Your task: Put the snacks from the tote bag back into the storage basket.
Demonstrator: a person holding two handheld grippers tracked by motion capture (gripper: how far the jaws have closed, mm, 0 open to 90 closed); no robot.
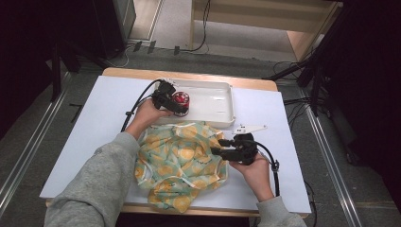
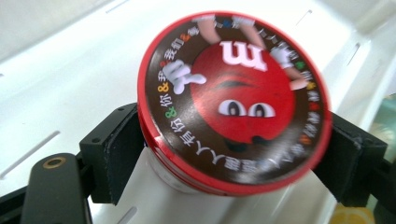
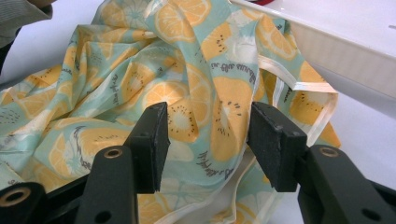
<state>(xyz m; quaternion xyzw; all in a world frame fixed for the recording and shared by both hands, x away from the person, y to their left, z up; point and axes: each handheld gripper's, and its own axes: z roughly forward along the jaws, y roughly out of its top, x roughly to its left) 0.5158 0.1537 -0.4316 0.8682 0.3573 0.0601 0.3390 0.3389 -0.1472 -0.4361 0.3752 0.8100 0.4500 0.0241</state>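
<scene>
A round can with a red cartoon-face lid [image 1: 180, 99] [image 2: 233, 102] stands tilted in the white tray [image 1: 217, 101] [image 2: 56, 70], at its left end. My left gripper [image 1: 177, 106] [image 2: 233, 163] reaches into the tray with a black pad on each side of the can's white body. The pads [image 2: 119, 154] lie close to it without a clear squeeze. A teal cloth printed with orange slices [image 1: 179, 165] [image 3: 140, 70] lies crumpled in front of the tray. My right gripper [image 1: 227, 149] [image 3: 205, 140] rests at the cloth's right edge, open, with a loose fold between its jaws.
The tray's near wall [image 3: 345, 51] stands just beyond the cloth. A small flat white bracket [image 1: 248, 127] lies on the white tabletop [image 1: 94, 123] right of the cloth. Cables trail from both grippers. The table's far wooden edge [image 1: 213, 78] borders a floor with cables.
</scene>
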